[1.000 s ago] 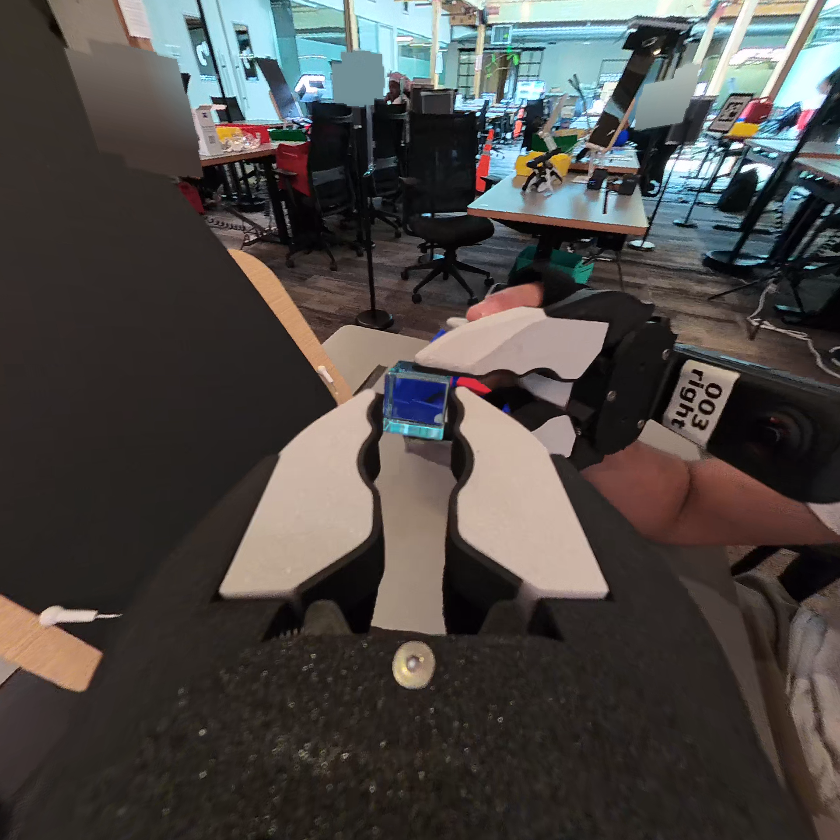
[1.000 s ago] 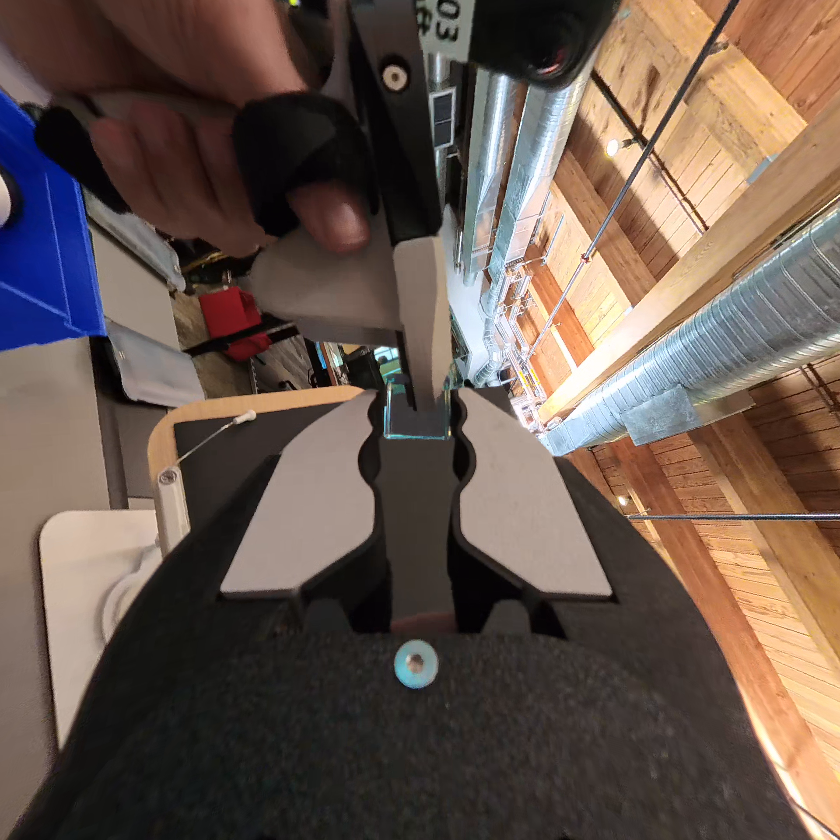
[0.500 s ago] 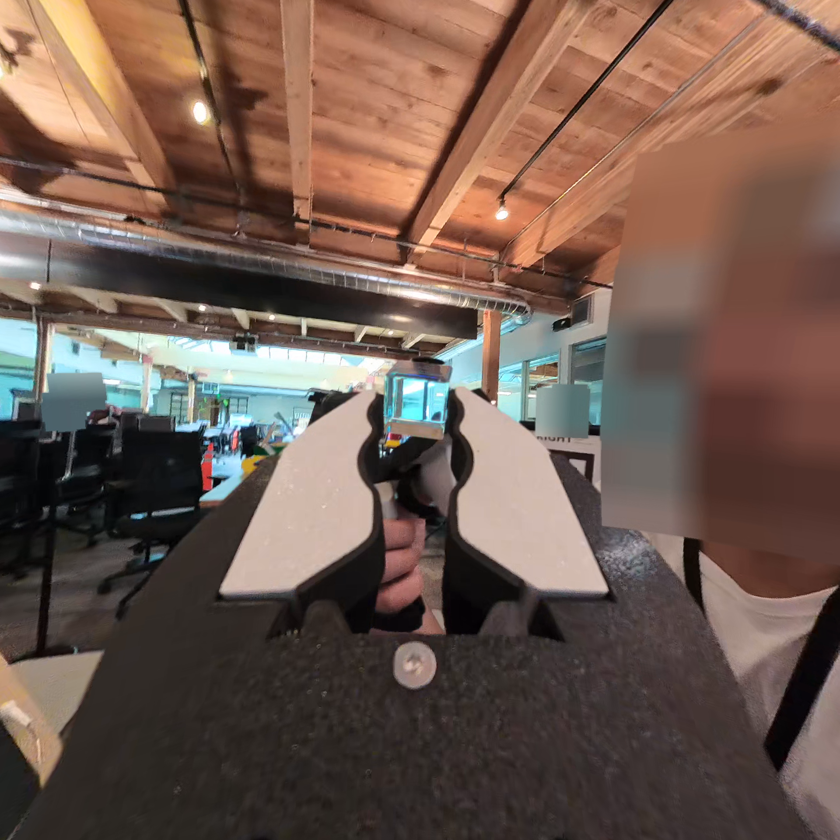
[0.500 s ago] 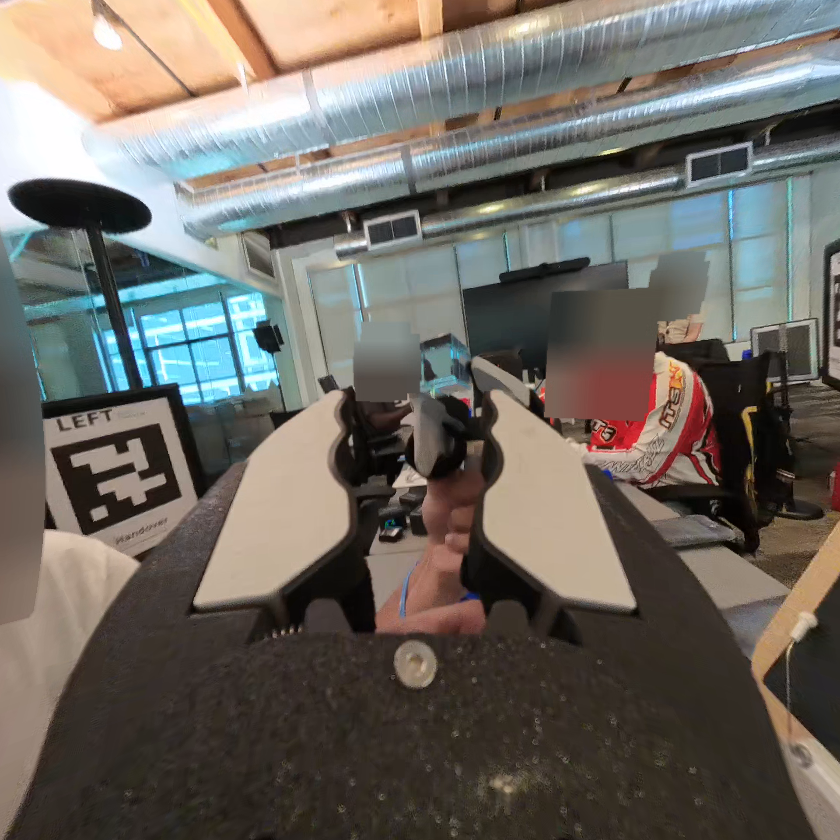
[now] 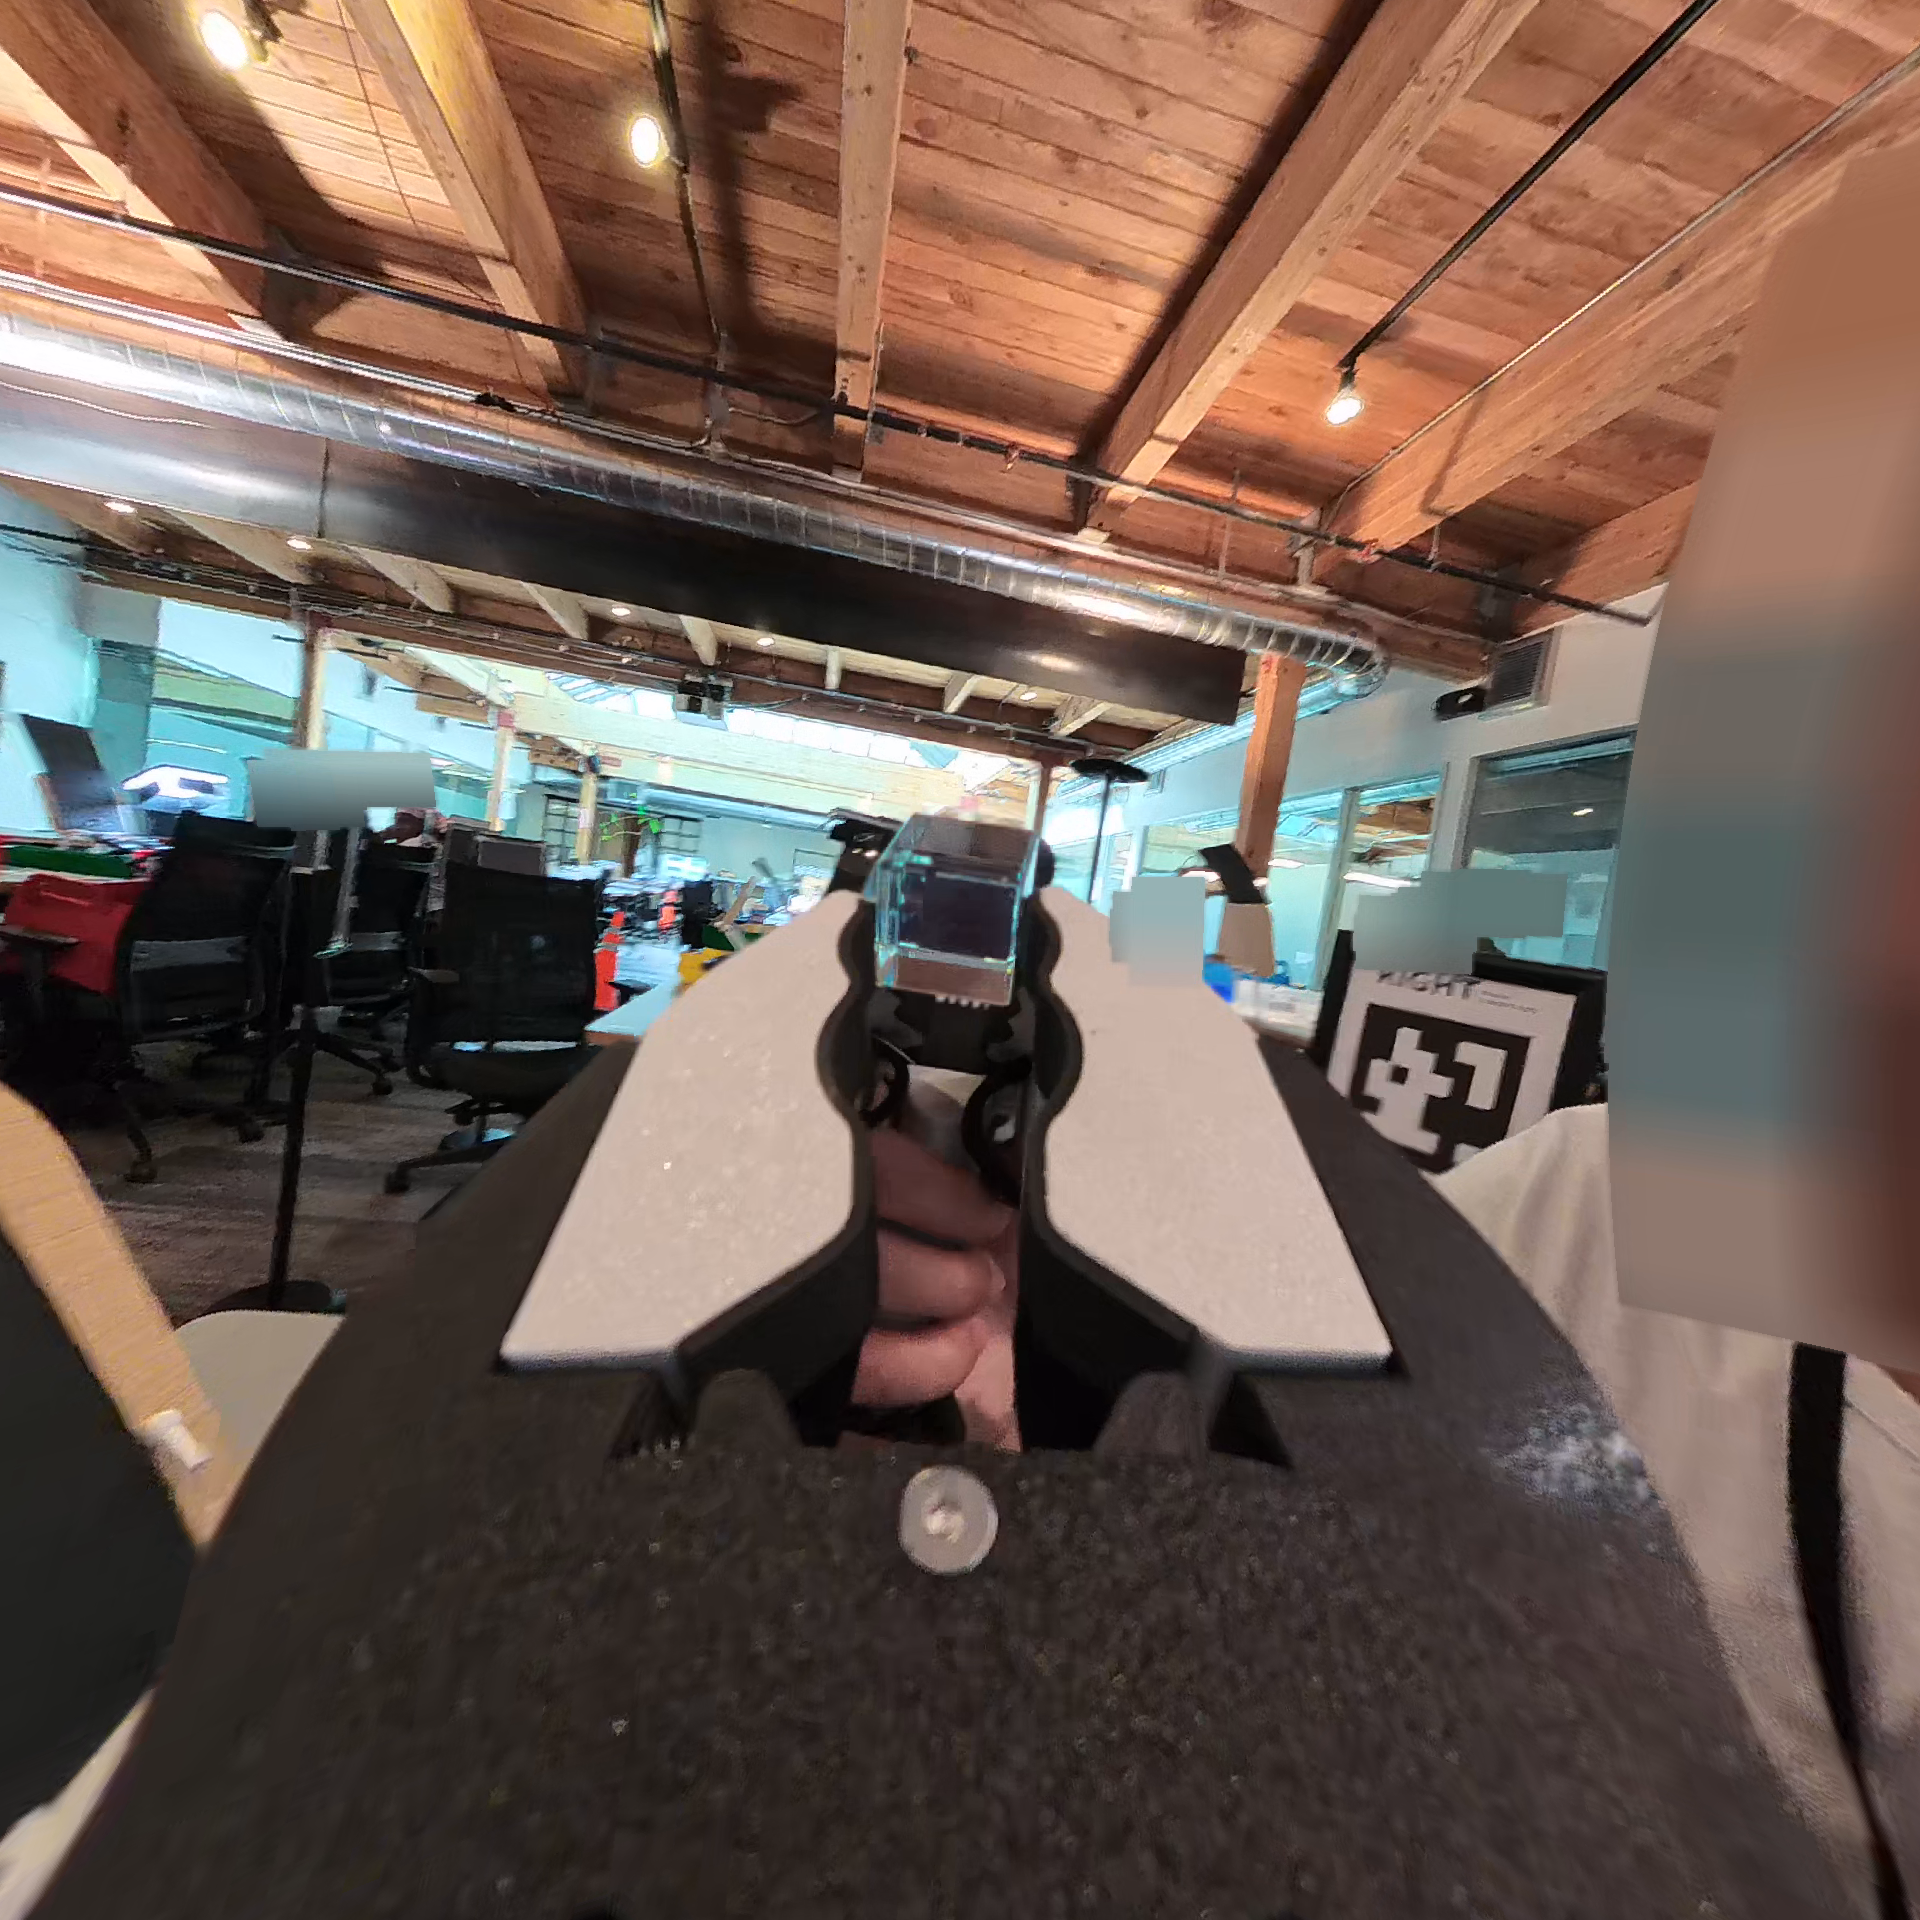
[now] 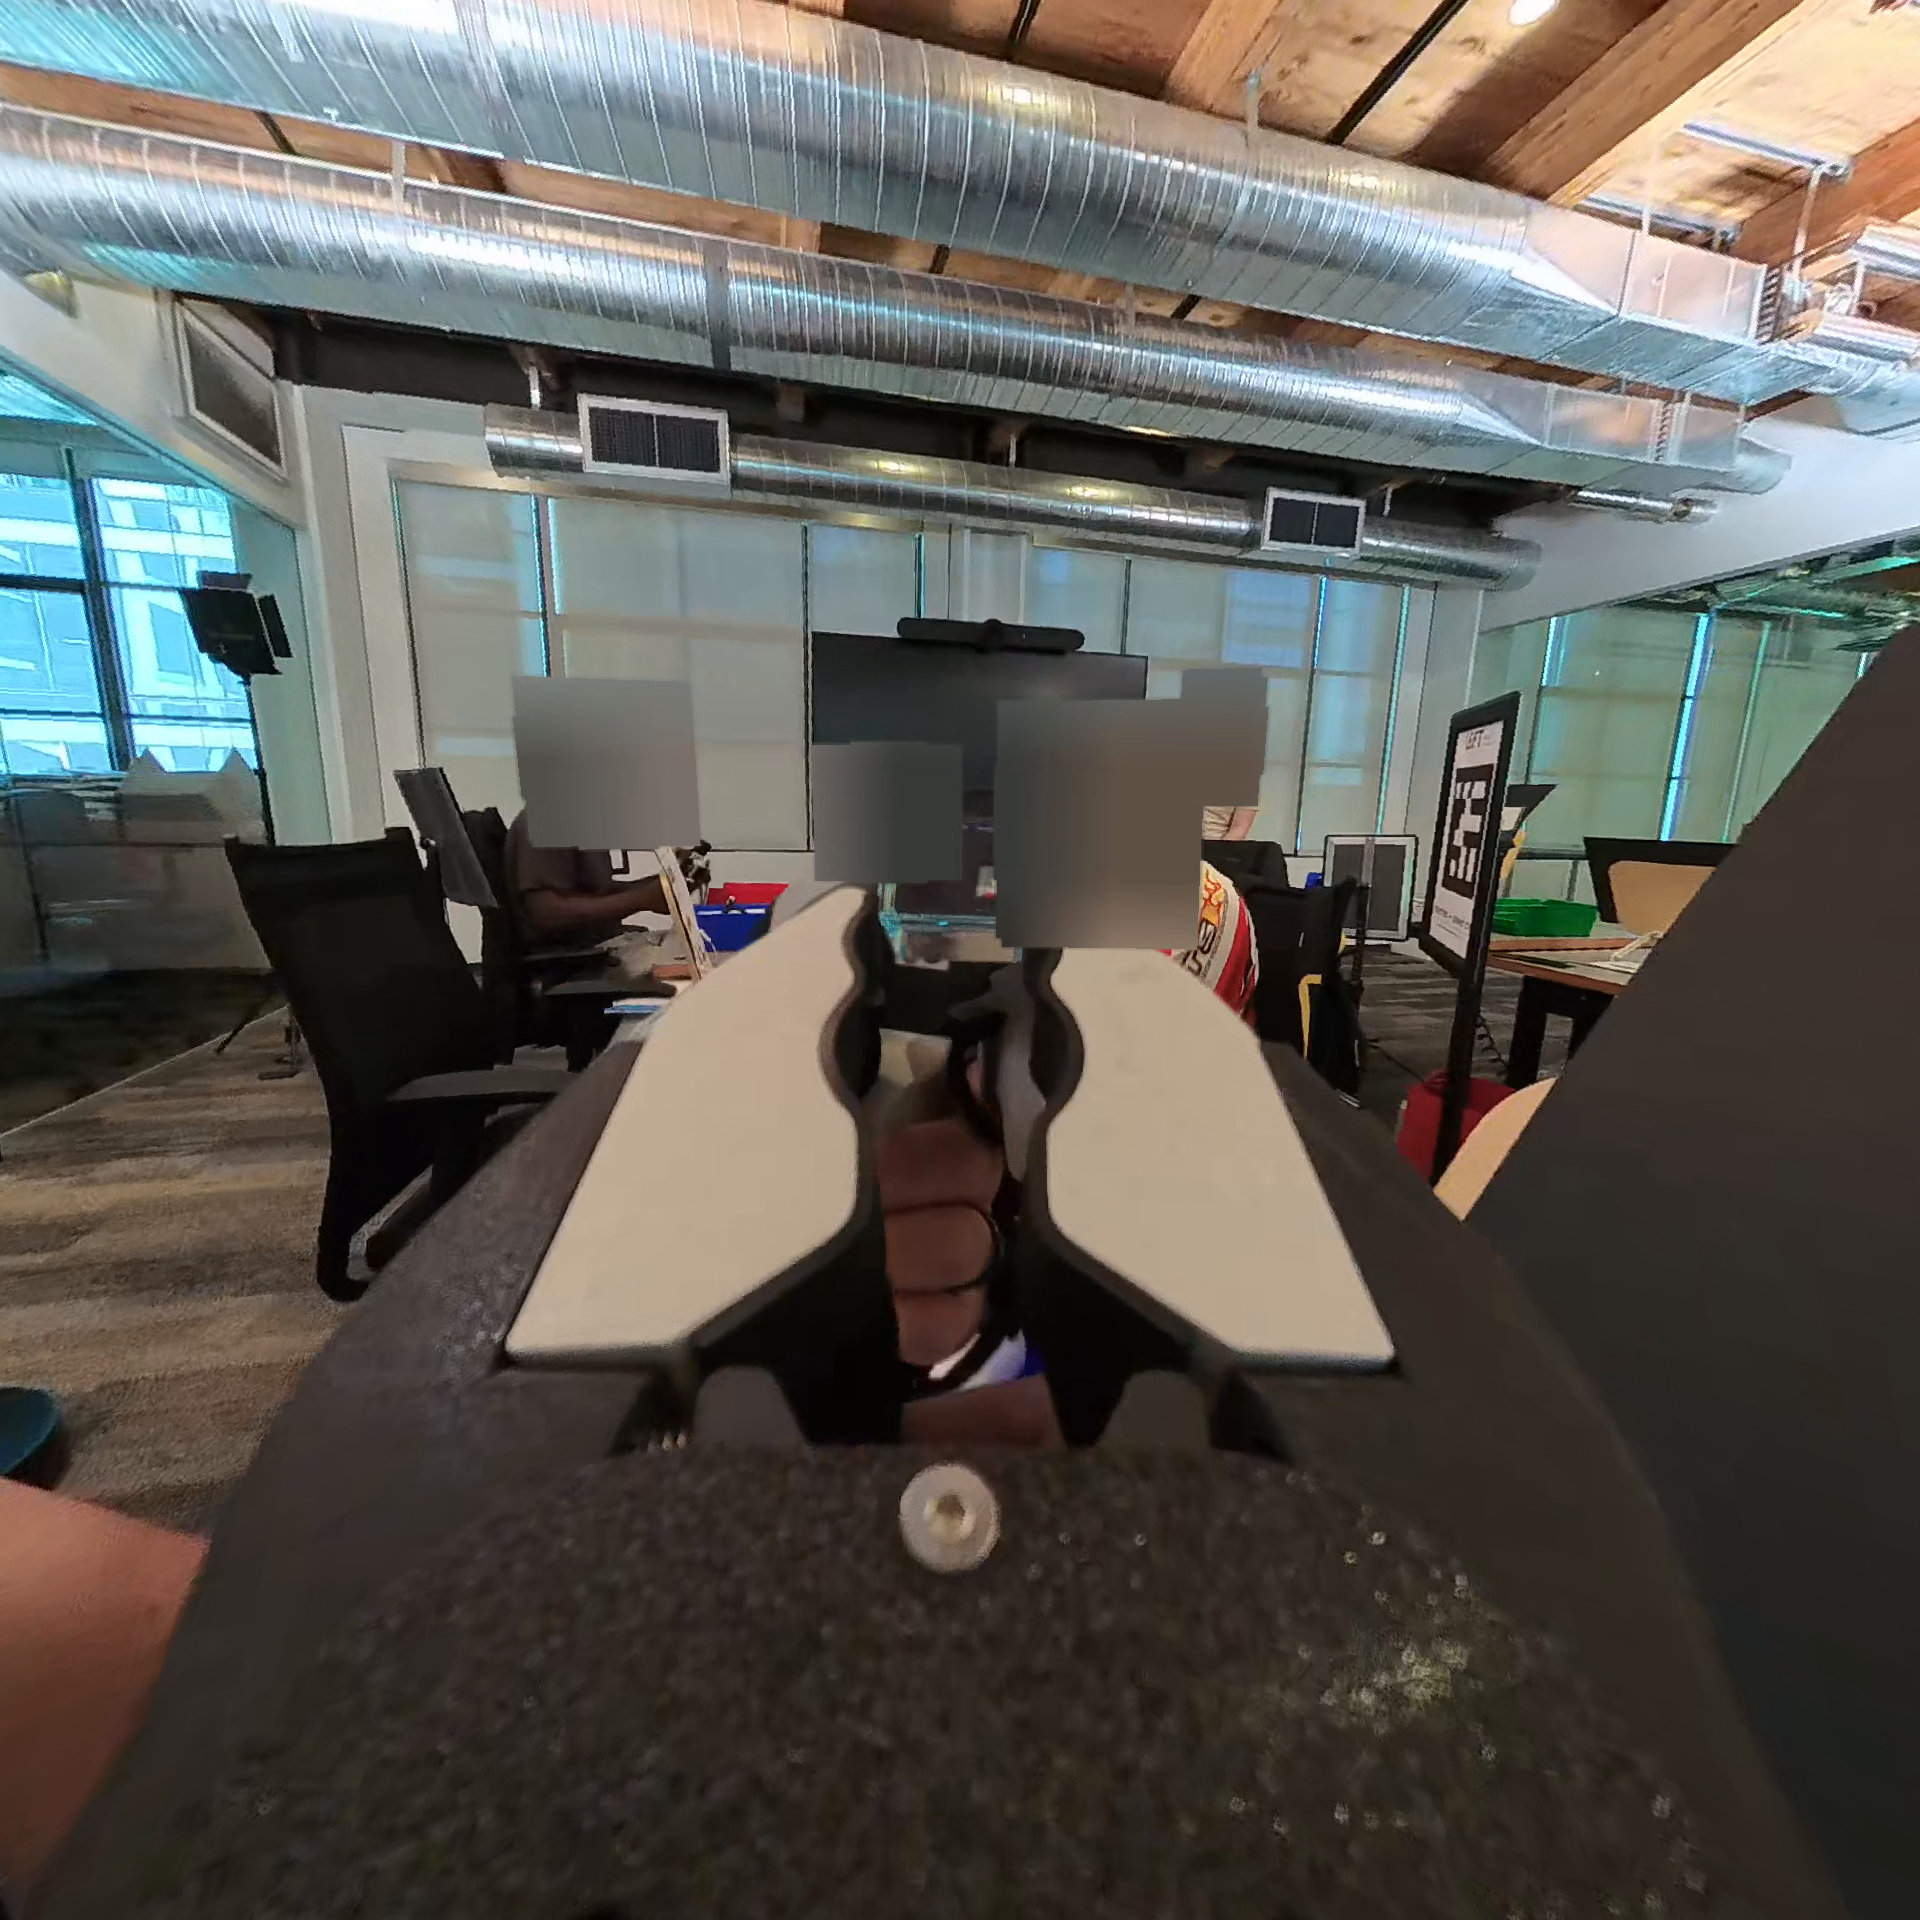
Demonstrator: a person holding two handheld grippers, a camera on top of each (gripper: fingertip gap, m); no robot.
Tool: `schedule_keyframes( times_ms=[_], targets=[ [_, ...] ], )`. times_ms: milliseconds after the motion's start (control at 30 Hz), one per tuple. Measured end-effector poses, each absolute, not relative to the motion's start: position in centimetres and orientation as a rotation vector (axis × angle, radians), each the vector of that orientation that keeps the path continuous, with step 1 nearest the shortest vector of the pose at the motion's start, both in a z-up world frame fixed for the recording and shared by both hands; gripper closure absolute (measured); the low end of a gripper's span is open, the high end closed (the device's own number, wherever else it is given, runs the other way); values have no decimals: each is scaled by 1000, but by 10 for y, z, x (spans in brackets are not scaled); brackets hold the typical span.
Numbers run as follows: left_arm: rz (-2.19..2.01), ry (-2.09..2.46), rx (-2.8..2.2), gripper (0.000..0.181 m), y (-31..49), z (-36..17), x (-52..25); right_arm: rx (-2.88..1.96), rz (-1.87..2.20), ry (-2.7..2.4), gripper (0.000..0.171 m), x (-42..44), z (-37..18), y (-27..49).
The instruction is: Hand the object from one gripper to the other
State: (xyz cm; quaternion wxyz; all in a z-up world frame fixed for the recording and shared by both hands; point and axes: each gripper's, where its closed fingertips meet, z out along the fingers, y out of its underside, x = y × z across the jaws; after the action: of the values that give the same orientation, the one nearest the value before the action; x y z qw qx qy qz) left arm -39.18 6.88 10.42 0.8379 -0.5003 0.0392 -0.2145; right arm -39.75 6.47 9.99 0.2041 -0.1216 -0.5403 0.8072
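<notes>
Sitting between the left gripper's (image 5: 951, 940) fingertips: a small clear glass-like cube with teal edges and a dark inner face (image 5: 951, 914), square and hard-edged, raised in the air under the wood-beam ceiling (image 5: 935, 260). Left tongs are pinched narrow on the cube, with the wavy black finger edges against its sides. The finger tops are flat, matte light-grey plates (image 5: 717, 1153) on a grainy black body. Through the gap behind them a hand (image 5: 935, 1278) wraps a dark grip.

Right gripper (image 6: 951, 935): same grey plates and speckled black shell, jaws set narrow. In its view the cube shows only as a glassy teal sliver (image 6: 940, 925) at the fingertips, part-hidden. Cannot tell if the tips touch it. Behind are ribbed silver ducts (image 6: 935, 135) and black mesh chairs (image 6: 364, 997).
</notes>
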Motion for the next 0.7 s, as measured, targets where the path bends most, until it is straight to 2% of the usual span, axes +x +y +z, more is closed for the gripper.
schedule_keyframes(
  times_ms=[200, 467, 700],
  targets=[
    [-118, -155, -1220, 135, 62, 95, -427, -358, 1981, -1512, 145, -417, 91, 78],
    [20, -324, -1373, 138, 54, 85, -427, -186, 898, -1270, 145, -442, 79, 98],
    [-38, -284, -1341, 144, 61, 89, -419, -107, 974, -1117, 146, -418, 88, 66]
  ],
)
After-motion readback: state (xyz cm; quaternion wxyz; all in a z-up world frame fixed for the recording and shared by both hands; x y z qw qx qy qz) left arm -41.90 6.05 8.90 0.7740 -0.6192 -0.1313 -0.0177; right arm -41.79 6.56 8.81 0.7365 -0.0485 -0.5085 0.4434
